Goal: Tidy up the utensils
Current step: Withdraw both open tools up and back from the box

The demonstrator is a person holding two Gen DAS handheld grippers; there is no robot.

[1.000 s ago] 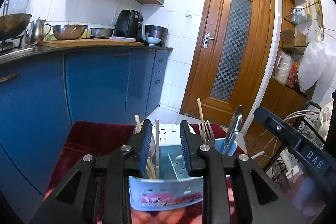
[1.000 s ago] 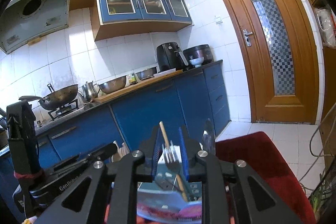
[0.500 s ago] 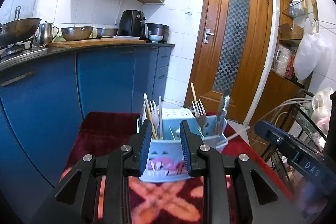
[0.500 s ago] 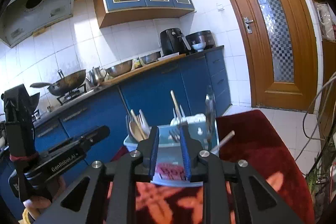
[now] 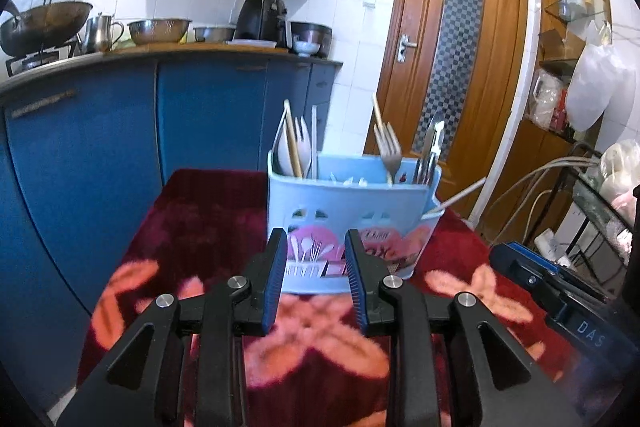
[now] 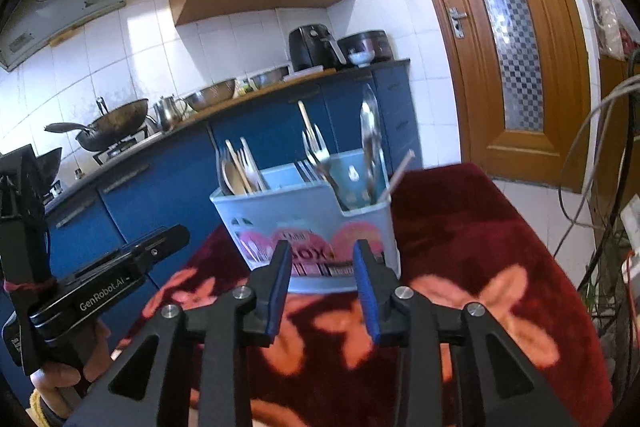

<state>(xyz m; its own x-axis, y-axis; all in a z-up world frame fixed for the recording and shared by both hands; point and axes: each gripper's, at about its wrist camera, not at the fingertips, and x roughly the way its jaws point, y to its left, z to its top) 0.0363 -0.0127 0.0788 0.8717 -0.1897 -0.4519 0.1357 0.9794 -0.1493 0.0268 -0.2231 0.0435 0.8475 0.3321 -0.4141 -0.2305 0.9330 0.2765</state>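
A pale blue utensil caddy (image 5: 352, 211) with pink flower print stands upright on the red floral cloth (image 5: 192, 227) over the bench. Fork (image 5: 390, 151), spoons (image 5: 294, 151) and chopsticks (image 6: 242, 167) stand handles down, long axes vertical. Left tongs (image 5: 316, 283) and right tongs (image 6: 322, 287) hover just before it, both parted, empty.

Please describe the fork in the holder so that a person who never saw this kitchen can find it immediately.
Find the red flowered cloth; the light blue utensil holder stands on it. In its middle section, the metal fork stands with tines up. Its neighbours differ: pale spoons and chopsticks stand left, shiny tongs right.
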